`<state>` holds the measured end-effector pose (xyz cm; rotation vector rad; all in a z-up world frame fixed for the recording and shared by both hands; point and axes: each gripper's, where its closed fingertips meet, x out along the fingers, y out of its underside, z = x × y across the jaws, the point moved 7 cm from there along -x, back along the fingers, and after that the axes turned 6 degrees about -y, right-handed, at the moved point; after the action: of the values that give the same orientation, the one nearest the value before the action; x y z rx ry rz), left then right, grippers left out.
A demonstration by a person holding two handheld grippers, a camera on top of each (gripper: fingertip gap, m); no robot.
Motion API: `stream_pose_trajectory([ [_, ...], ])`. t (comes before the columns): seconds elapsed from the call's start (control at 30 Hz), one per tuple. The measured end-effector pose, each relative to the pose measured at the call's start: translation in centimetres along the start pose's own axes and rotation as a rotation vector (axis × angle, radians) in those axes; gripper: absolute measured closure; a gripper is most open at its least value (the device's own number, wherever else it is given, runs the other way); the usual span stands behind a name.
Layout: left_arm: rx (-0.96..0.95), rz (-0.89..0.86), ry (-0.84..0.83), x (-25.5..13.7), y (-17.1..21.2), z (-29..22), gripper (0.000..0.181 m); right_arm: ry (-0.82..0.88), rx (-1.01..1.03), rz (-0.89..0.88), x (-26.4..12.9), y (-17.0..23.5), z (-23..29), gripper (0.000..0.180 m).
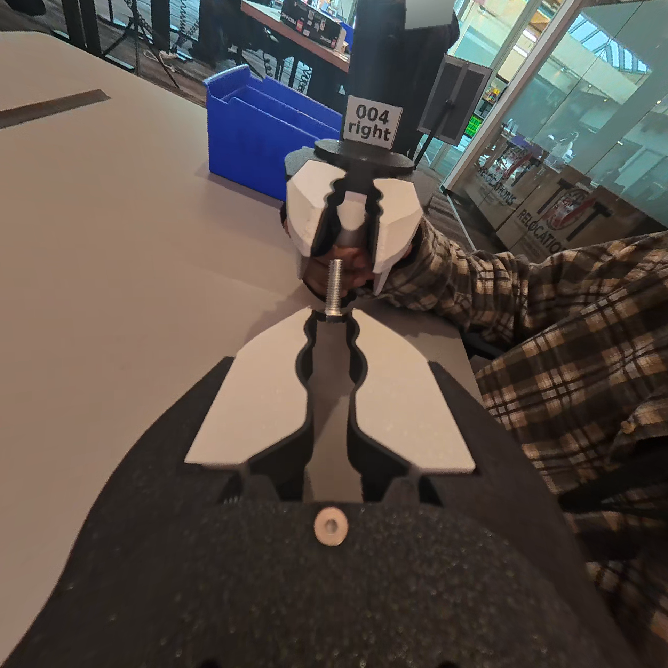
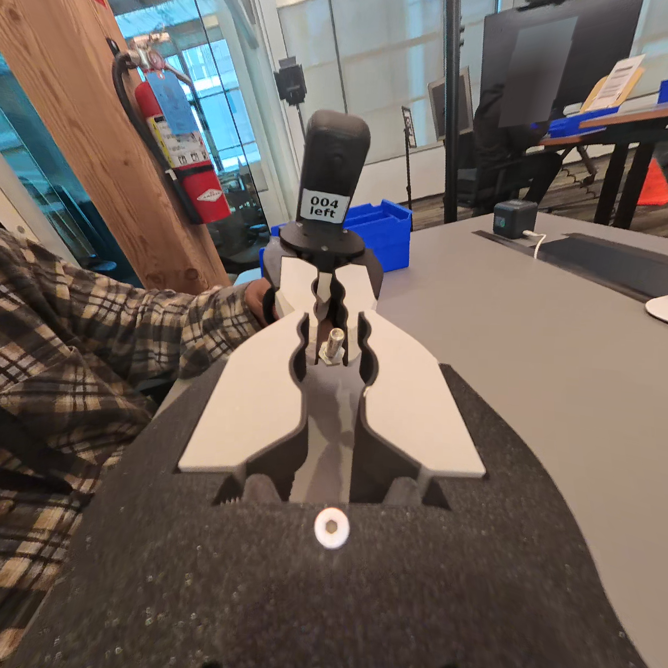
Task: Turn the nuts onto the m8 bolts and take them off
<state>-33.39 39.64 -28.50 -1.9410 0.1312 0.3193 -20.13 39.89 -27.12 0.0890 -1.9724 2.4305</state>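
The left gripper pinches the head of an m8 bolt at its fingertips, the threaded shank pointing away toward the right gripper. In the right wrist view, a nut sits on the bolt near its head. The right gripper stands spread around the bolt's free end, its fingers clear of the thread. A plaid sleeve reaches in from the right. A blue bin rests on the grey table, far beyond both grippers.
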Motion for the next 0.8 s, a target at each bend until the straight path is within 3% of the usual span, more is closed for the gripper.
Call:
stream_pose_trajectory([
  [0.33, 0.027, 0.027, -0.013, -0.2, 0.1, -0.1, 0.166, 0.024, -0.078, 0.185, -0.8, 0.2, 0.1, 0.156],
  [0.57, 0.037, 0.066, 0.003, 0.1, 0.4, -0.4, 0.166, -0.039, -0.190, 0.536, -0.6, -1.2, 0.3, 0.158],
  [0.8, 0.042, 0.076, 0.006, 0.1, 0.3, -0.6, 0.166, -0.098, -0.208, 0.660, 0.8, -1.8, 0.3, 0.168],
])
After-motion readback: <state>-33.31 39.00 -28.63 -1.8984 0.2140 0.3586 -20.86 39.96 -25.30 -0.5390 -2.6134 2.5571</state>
